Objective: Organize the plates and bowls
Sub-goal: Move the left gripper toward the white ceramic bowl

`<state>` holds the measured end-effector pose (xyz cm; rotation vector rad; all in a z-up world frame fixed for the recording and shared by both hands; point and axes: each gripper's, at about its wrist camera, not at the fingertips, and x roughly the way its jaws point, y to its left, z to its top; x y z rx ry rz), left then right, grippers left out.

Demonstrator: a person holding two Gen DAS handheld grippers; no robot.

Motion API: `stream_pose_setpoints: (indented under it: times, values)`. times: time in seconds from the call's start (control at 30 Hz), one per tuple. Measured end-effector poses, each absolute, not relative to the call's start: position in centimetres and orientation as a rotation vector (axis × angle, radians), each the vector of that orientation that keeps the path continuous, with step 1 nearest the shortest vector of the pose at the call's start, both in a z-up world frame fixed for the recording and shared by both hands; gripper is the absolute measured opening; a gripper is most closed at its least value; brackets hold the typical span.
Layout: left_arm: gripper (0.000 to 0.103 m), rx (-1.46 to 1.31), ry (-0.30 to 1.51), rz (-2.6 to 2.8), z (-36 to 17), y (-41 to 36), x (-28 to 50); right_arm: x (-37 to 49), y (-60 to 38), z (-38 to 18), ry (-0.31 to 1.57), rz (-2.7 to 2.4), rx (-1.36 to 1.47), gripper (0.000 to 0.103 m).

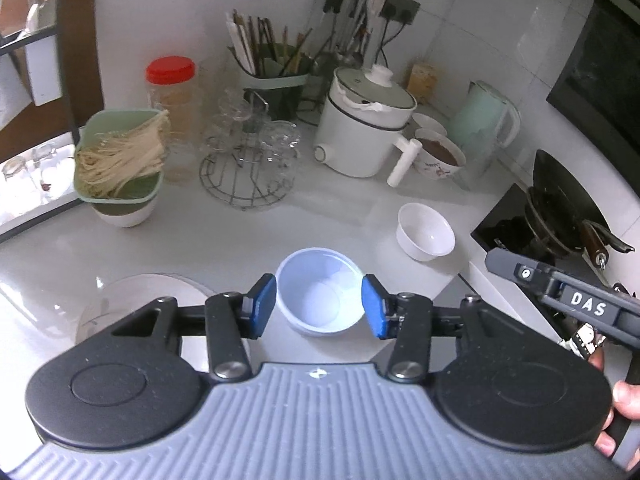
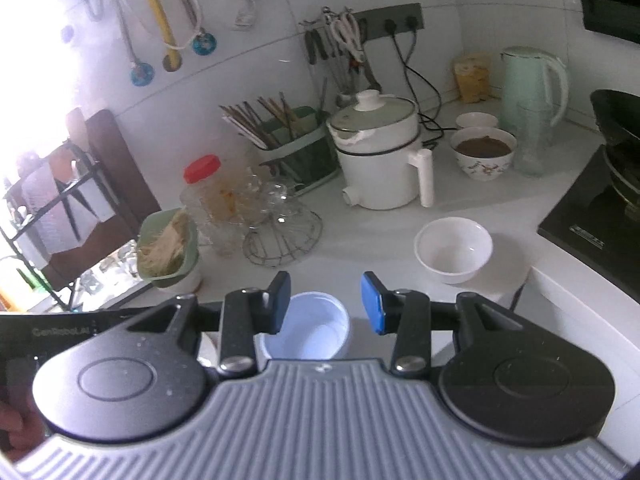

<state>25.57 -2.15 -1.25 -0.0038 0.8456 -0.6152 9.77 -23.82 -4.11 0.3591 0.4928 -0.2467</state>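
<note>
White kitchen counter (image 1: 248, 236), crowded along the tiled wall: white pot (image 1: 360, 128), green kettle (image 1: 486, 116), wire rack of glasses (image 1: 252, 152), red-lidded jar (image 1: 172, 92), green tub of noodles (image 1: 120, 156). Out on the bare part, a pale blue bowl (image 1: 320, 292) near the front edge and a small white bowl (image 1: 425, 231) a little further back, towards the stove; both upright, apparently empty. Left tongs (image 1: 319, 306) parted, framing the blue bowl without pressing on it. Right tongs (image 2: 325, 303) parted too, gripping nothing, blue bowl (image 2: 308, 328) low beside the left pad. Blue bowl looks like thin plastic: probably light, a bit flexible, best pinched at the rim. White bowl likely ceramic: heavier, glossy, slippery, chippable; rim wall again.
</note>
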Motion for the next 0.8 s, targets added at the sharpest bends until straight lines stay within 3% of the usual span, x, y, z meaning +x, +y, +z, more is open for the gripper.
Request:
stream_pose_setpoints:
  times: [0.8]
  values:
    - [0.062,0.106,0.917,-0.694,-6.5,-18.8,36.2,16.4,-36.2,-9.5,0.595,-0.372,0.35,0.042]
